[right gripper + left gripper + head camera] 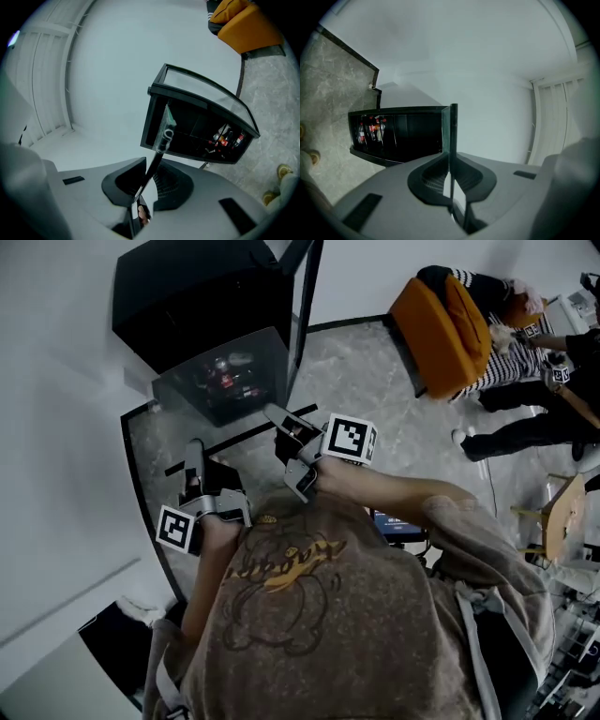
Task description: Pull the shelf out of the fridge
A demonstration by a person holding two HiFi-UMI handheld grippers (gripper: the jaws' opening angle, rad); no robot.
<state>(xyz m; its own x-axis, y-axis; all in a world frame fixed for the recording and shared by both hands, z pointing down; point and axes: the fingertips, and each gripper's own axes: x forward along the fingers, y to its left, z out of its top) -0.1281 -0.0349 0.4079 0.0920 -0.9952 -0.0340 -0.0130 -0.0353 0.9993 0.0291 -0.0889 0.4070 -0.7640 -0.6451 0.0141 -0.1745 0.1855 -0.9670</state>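
At the far left of the head view, the left tongs (195, 452) are held out ahead of the person's arm, with the marker cube towards the body. In the left gripper view these tongs (452, 180) are seen pressed onto the thin glass shelf (452, 140), which stands edge-on between the ribbed pads and rises out past them.

Behind it, the black fridge (401, 131) is seen against the white wall (487, 70), with bottles (370, 131) inside at its left end. The shelf (234, 444) is held wholly outside the fridge (192, 296), near its front, over the marbled floor (375, 381), and is carried at one end by each pair of tongs.

Further right, the right tongs (284, 423) are held at the shelf's other end. In the right gripper view these tongs (147, 180) are seen pinching the shelf, whose dark edge (154, 161) runs slantwise between the pads and ends in a pale trim piece. The fridge (187, 126) is seen beyond it, apart from the shelf, with bottles (227, 136) inside.

At the far right of the head view, an orange seat (445, 324) is seen, and a person in a striped top (502, 352) is seated beside it.
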